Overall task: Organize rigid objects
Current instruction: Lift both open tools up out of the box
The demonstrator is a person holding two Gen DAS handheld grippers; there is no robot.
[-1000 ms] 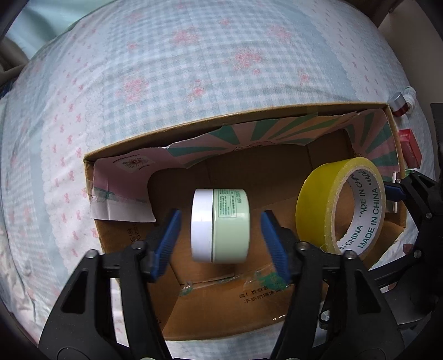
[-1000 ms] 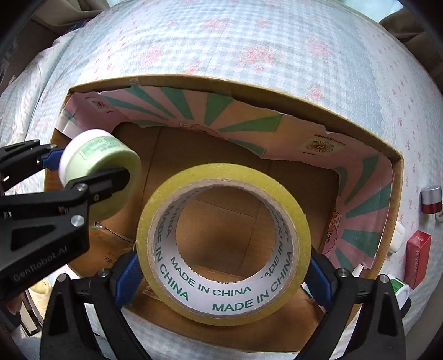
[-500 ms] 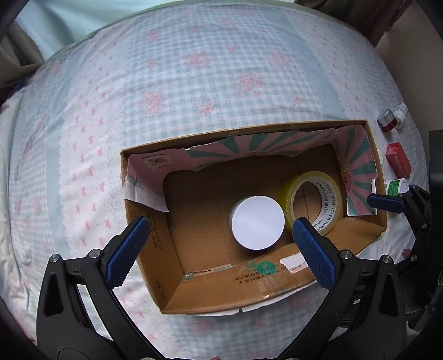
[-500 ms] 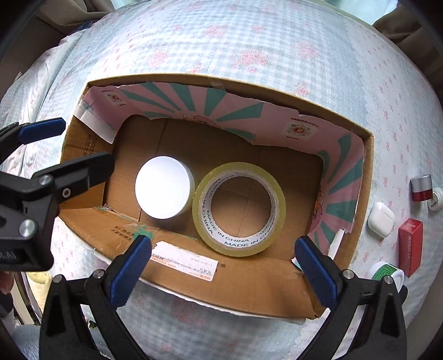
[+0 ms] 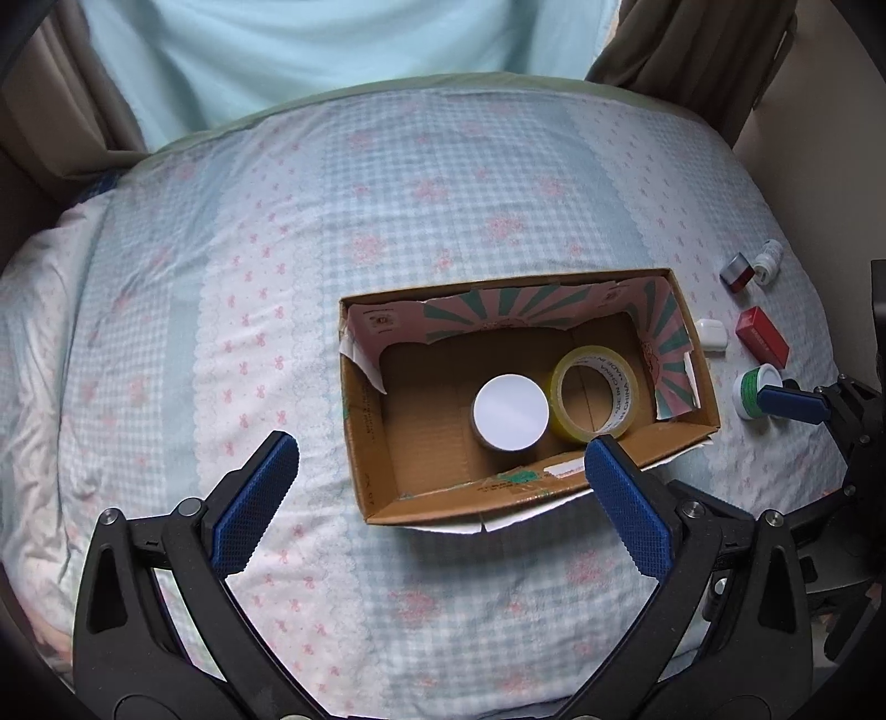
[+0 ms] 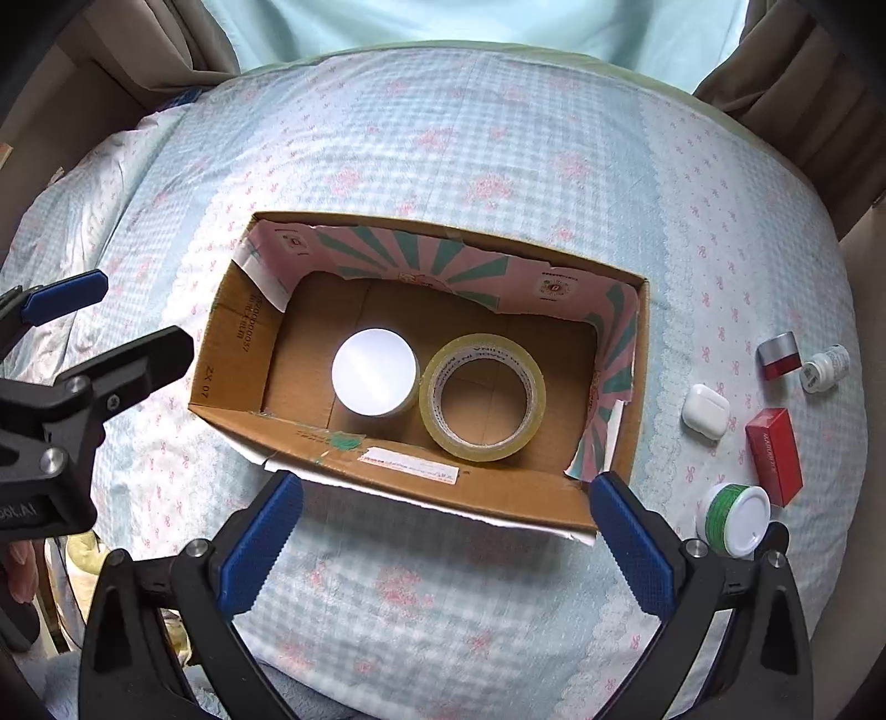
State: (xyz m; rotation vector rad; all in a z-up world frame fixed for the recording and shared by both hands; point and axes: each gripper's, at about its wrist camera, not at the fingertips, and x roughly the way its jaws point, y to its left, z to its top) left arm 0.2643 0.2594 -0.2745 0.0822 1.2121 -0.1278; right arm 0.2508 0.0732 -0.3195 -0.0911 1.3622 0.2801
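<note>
An open cardboard box (image 5: pixel 382 443) (image 6: pixel 232 354) sits on the bed. Inside it a white-lidded jar (image 5: pixel 511 412) (image 6: pixel 374 379) stands next to a roll of yellow tape (image 5: pixel 595 393) (image 6: pixel 482 404) lying flat. My left gripper (image 5: pixel 443 509) is open and empty, above the box's near side. My right gripper (image 6: pixel 446 531) is open and empty, above the box's near edge. Right of the box lie a white earbud case (image 6: pixel 704 411), a red box (image 6: pixel 773 455), a green-banded jar (image 6: pixel 737 518), a small white bottle (image 6: pixel 825 368) and a silver-red cap (image 6: pixel 779 355).
The bed has a pale blue checked cover (image 5: pixel 221 332) with pink flowers. Curtains (image 5: pixel 692 50) and a light blue wall lie beyond the far edge. The left gripper's fingers (image 6: pixel 72 354) show at the left of the right wrist view.
Both grippers let go: the jar and the tape dropped into the box. Both grippers then opened wide and pulled up and back, so the box looks smaller.
</note>
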